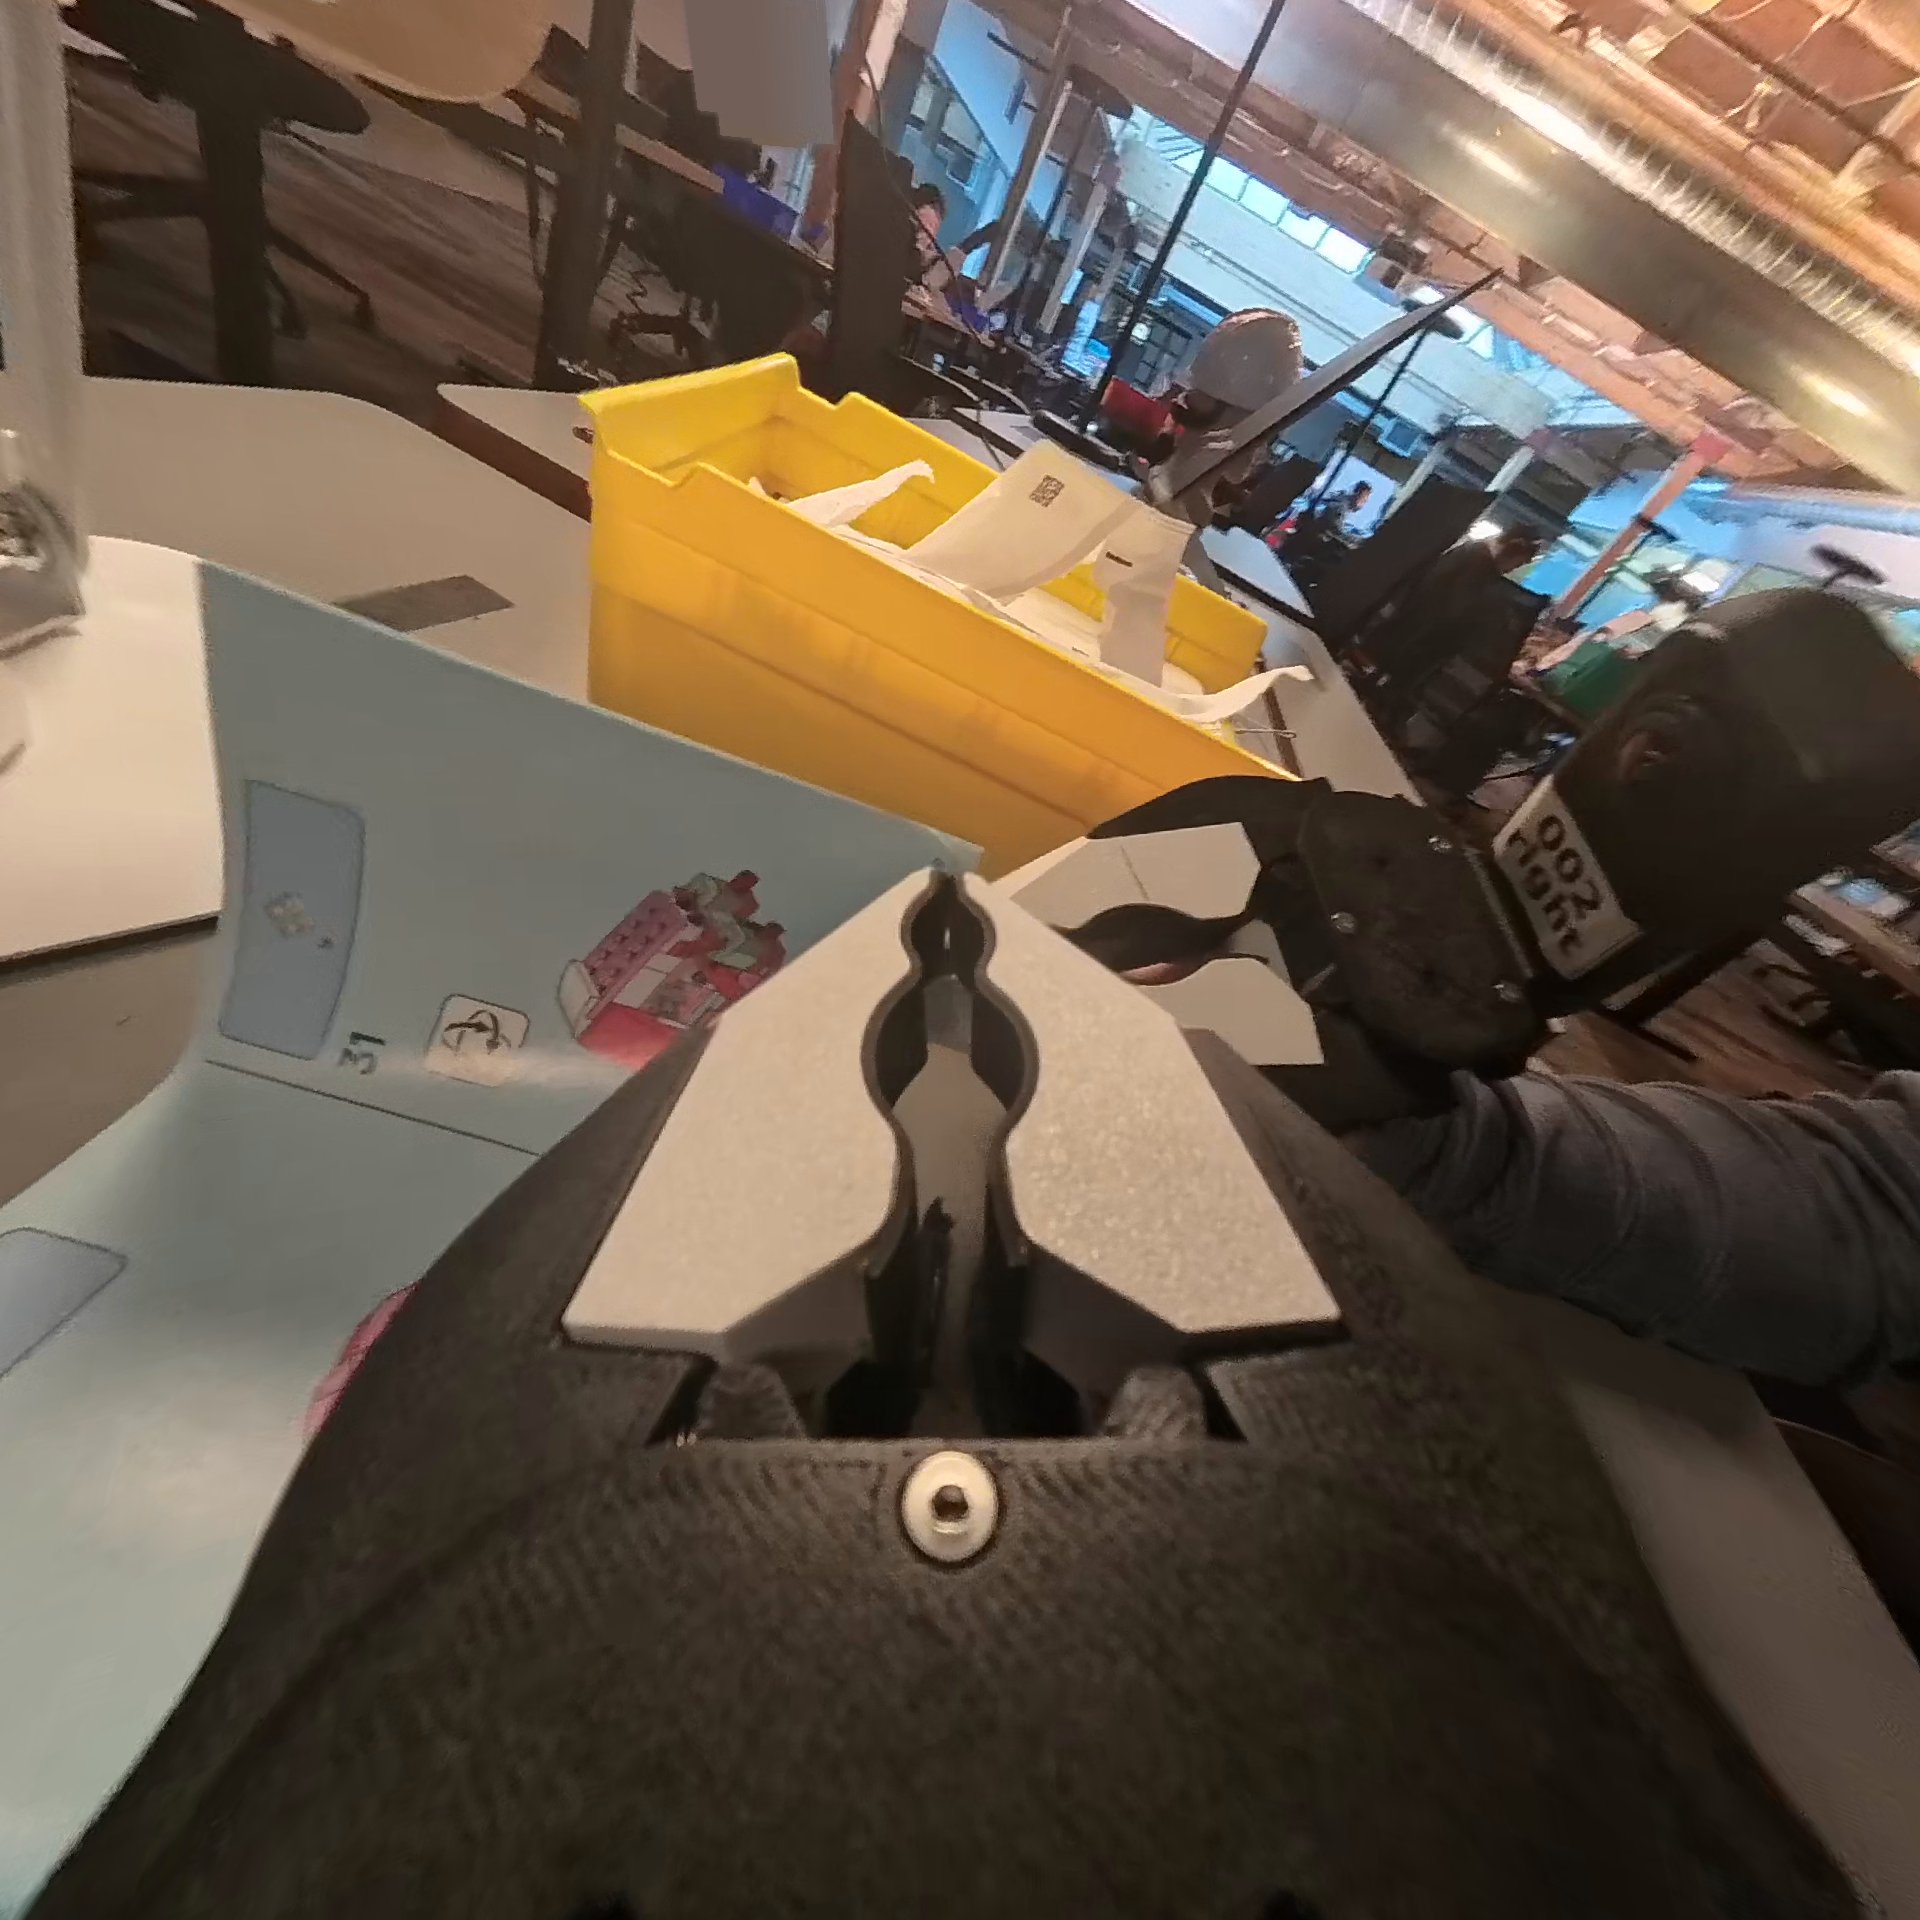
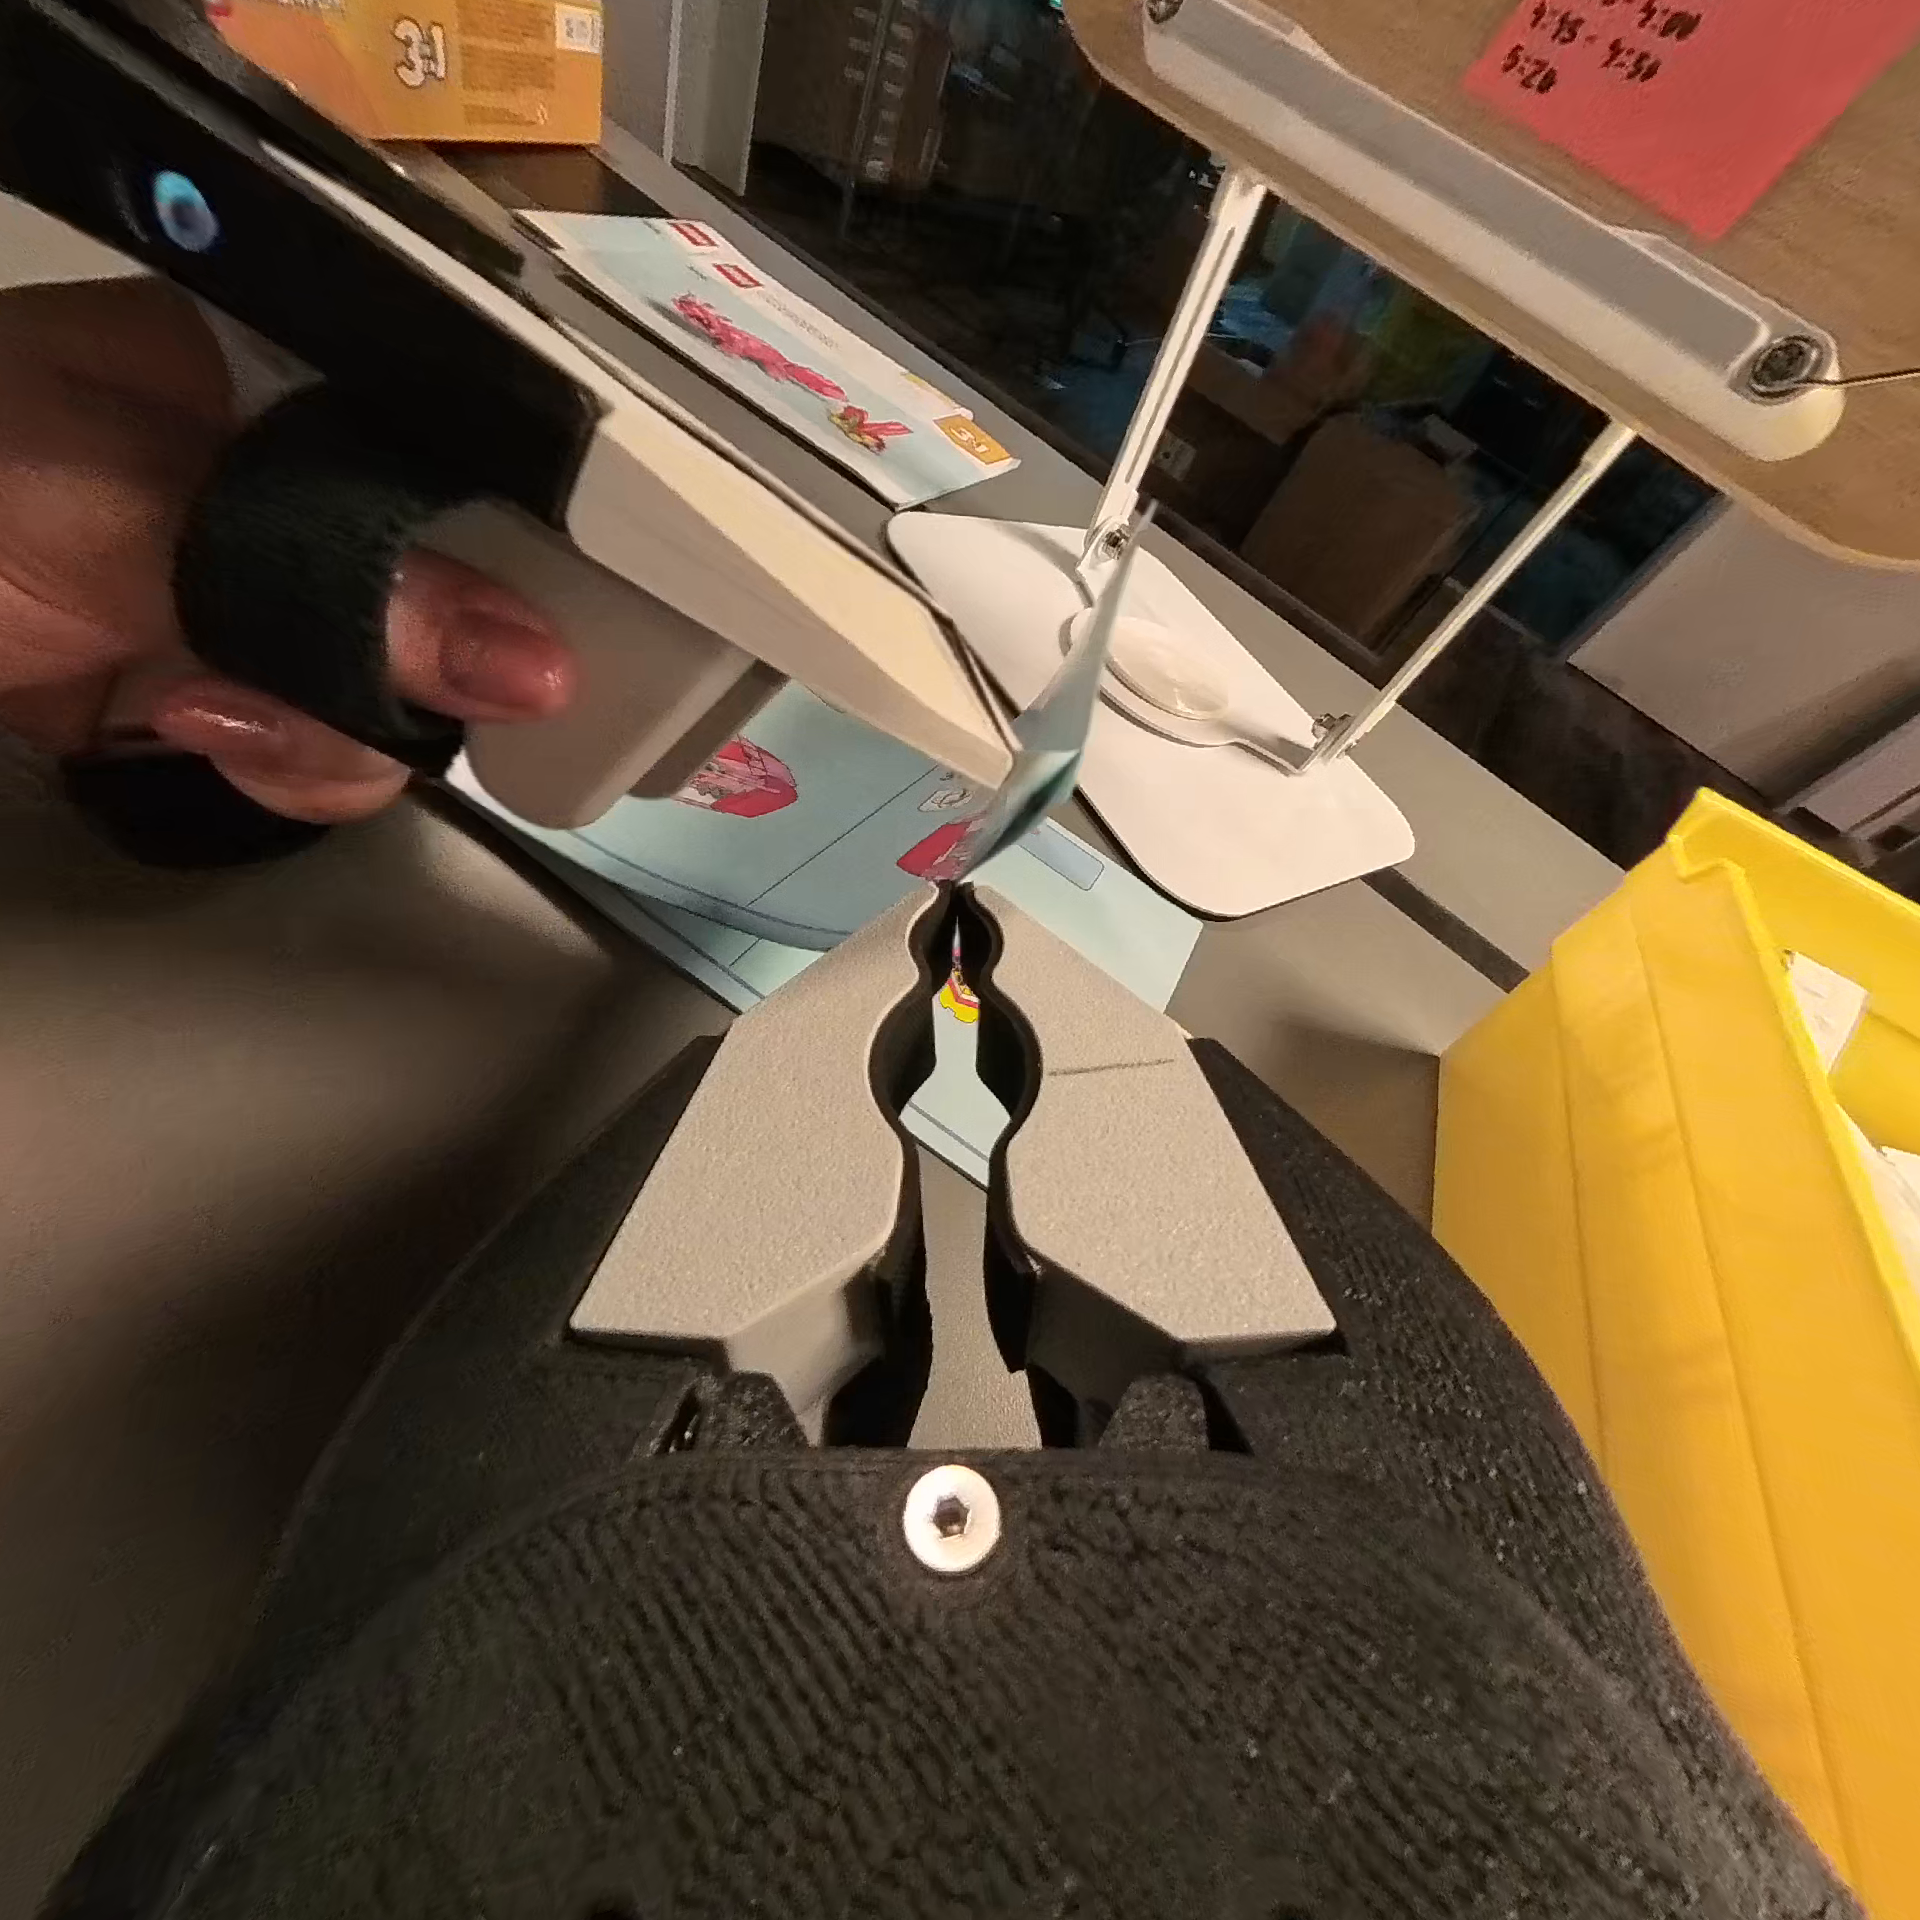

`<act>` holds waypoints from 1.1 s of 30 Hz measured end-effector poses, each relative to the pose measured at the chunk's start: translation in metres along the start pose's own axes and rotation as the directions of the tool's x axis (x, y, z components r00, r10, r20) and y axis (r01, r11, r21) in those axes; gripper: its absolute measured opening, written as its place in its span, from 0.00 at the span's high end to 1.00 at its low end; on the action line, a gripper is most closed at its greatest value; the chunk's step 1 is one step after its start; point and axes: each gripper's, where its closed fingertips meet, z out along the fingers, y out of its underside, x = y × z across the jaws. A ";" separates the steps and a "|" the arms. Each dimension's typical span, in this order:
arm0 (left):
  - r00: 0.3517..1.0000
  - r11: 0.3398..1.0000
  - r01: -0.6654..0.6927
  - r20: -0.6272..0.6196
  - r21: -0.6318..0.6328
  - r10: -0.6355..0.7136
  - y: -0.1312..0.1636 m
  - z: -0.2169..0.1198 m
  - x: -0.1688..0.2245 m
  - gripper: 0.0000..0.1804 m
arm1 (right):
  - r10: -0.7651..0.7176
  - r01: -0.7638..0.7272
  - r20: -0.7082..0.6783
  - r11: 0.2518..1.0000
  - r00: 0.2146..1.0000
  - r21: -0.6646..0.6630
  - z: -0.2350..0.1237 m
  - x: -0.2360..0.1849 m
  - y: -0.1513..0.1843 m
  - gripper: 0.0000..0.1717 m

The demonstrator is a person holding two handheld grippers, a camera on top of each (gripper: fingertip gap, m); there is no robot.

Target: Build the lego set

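Together both grippers are pinching one pale blue page (image 2: 1049,748) of an instruction booklet (image 2: 810,831) lying open on the grey table (image 2: 312,1039). The right gripper (image 2: 954,902) is clamping its lower edge, the left gripper (image 1: 943,881) its upper corner, so the page is standing on edge, its long axis running up toward the white lamp base (image 2: 1247,790). A yellow bin (image 1: 831,665) is sitting just beside.

An open-plan workshop or lab in a converted industrial loft: exposed timber ceiling (image 1: 1714,114), a silver duct (image 1: 1558,177), rows of desks (image 1: 644,156) with seated people (image 1: 1475,592), tripod stands (image 1: 1382,343), and a yellow parts bin (image 1: 831,665).
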 end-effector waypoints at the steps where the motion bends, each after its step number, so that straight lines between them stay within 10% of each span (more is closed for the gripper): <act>1: 0.999 1.000 -0.031 0.015 0.000 0.031 0.000 -0.001 -0.001 1.00 | -0.002 0.002 -0.001 1.000 1.000 0.000 0.000 0.000 0.000 1.00; 15: 0.990 0.987 0.141 0.017 0.074 -0.142 -0.015 -0.010 -0.009 1.00 | -0.002 0.002 -0.010 1.000 1.000 0.004 -0.001 0.001 -0.001 1.00; 19: 0.955 0.954 0.294 -0.050 0.054 -0.292 -0.011 -0.007 -0.010 0.83 | -0.005 0.005 -0.010 1.000 1.000 0.003 0.000 0.001 0.000 1.00; 33: 0.887 0.893 0.447 -0.152 0.042 -0.437 -0.008 -0.008 -0.010 0.96 | 0.001 -0.001 -0.012 1.000 1.000 0.003 0.000 0.001 -0.001 1.00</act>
